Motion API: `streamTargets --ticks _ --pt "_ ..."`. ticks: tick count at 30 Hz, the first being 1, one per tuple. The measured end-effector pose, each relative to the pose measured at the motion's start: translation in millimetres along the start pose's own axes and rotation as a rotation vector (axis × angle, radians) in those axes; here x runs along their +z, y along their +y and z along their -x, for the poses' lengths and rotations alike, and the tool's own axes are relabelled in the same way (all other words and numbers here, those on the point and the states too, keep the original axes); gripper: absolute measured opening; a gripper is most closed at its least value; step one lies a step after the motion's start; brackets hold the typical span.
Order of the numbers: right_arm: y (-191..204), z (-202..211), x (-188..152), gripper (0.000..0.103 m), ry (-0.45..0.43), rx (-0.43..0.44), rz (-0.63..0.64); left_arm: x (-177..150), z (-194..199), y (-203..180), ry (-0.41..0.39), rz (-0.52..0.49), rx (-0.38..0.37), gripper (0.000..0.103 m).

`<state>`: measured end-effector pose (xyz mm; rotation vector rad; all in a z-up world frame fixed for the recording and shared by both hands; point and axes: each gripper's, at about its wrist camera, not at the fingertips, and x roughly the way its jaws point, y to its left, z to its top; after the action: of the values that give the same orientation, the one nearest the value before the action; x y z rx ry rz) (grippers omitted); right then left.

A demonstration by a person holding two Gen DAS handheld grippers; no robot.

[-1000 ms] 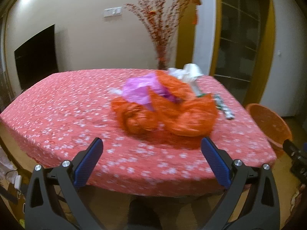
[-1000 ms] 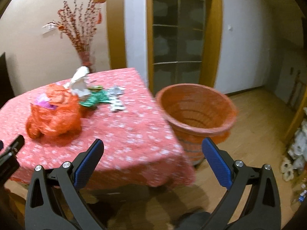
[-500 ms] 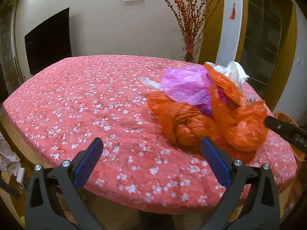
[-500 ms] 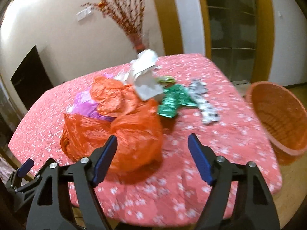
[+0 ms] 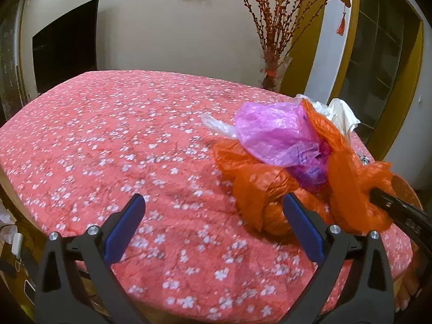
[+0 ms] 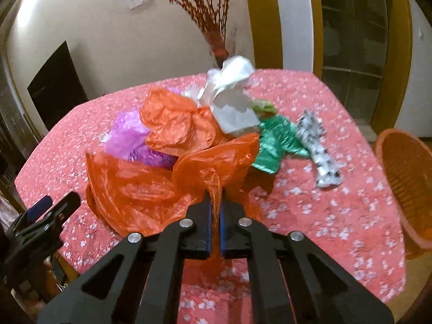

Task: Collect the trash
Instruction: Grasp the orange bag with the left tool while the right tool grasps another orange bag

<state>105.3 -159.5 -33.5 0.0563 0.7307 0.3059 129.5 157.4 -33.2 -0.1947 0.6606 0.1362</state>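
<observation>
A pile of trash lies on the red flowered tablecloth (image 5: 108, 124). It holds a crumpled orange plastic bag (image 6: 151, 189) (image 5: 259, 189), a purple bag (image 6: 129, 140) (image 5: 275, 132), white paper (image 6: 232, 100), a green wrapper (image 6: 275, 143) and a spotted white wrapper (image 6: 321, 151). My right gripper (image 6: 214, 202) is shut on a fold of the orange bag at the pile's near edge, and shows in the left wrist view at the right (image 5: 378, 197). My left gripper (image 5: 213, 210) stands open over the cloth just left of the orange bag, holding nothing.
An orange woven basket (image 6: 407, 178) stands on the floor off the table's right side. A vase of red branches (image 5: 272, 54) stands behind the table by the wall, and a dark screen (image 5: 64, 40) hangs at the left.
My right gripper swung from facing the basket to the pile and closed on the orange bag. My left gripper came closer to the table, and the pile now lies to its right.
</observation>
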Motion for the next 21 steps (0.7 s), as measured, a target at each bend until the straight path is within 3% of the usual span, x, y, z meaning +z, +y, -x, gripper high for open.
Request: streamTargets --ticks 7,13,17,19,21 --pt "-30.9 38.6 0.7 0.003 -0.080 -0.096 -0.004 5.9 -7.3 -19.5 0.008 -0.037 -0.034 0.099" --pt "-55.3 49.9 4.3 0.004 -0.122 -0.184 -0.018 9.2 -27.7 -33.5 0.068 -0.045 -0.040 0.095" --pt "-63.5 47.1 0.7 0.004 -0.117 -0.201 -0.029 8.9 -46.5 -32.1 0.147 -0.003 -0.073 0.081" --pt "-64.9 46.0 -3.7 0.004 -0.109 -0.205 -0.035 7.1 -50.5 -29.6 0.167 0.034 -0.135 0.071" --pt "-66.9 46.1 -5.5 0.004 -0.103 -0.205 -0.041 6.5 -51.5 -31.5 0.170 0.039 -0.156 0.056"
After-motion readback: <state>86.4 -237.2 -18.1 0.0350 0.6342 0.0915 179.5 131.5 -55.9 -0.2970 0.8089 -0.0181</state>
